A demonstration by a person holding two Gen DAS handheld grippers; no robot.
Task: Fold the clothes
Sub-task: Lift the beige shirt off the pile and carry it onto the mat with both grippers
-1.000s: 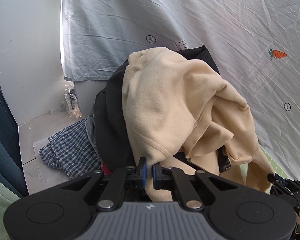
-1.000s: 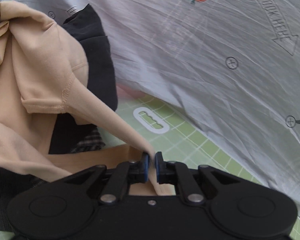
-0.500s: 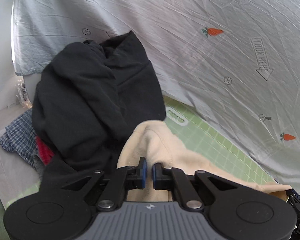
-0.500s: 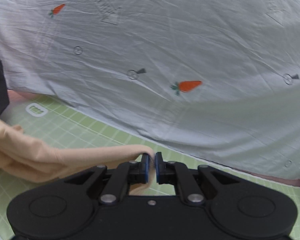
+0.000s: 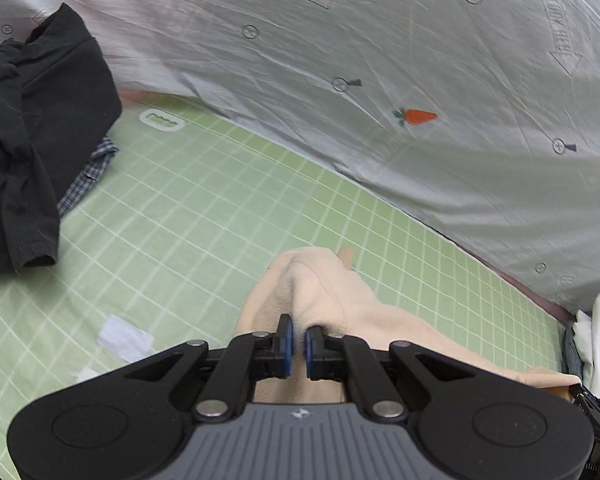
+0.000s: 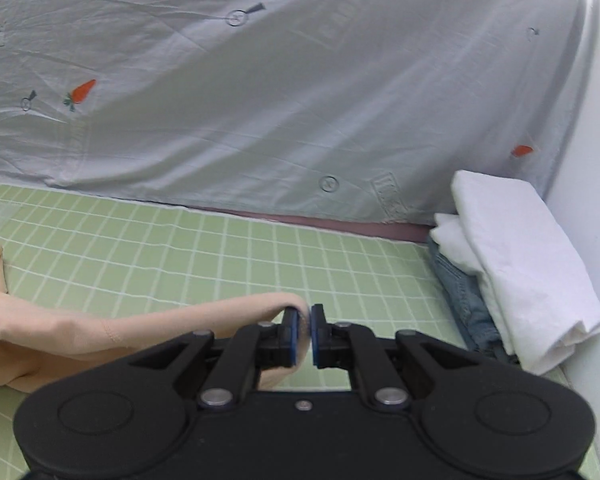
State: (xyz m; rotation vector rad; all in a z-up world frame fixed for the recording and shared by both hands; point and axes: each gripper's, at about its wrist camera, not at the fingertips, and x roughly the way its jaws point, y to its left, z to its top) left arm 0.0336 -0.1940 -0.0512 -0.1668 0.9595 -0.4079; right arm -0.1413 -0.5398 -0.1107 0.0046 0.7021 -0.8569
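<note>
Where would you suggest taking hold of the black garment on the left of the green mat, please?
Grip the black garment at the loose hemmed end that lies flat on the green grid mat, coming from the open mat side. That end sticks out alone, while the rest is bunched over the checked cloth. Both grippers now hold the beige garment.
</note>
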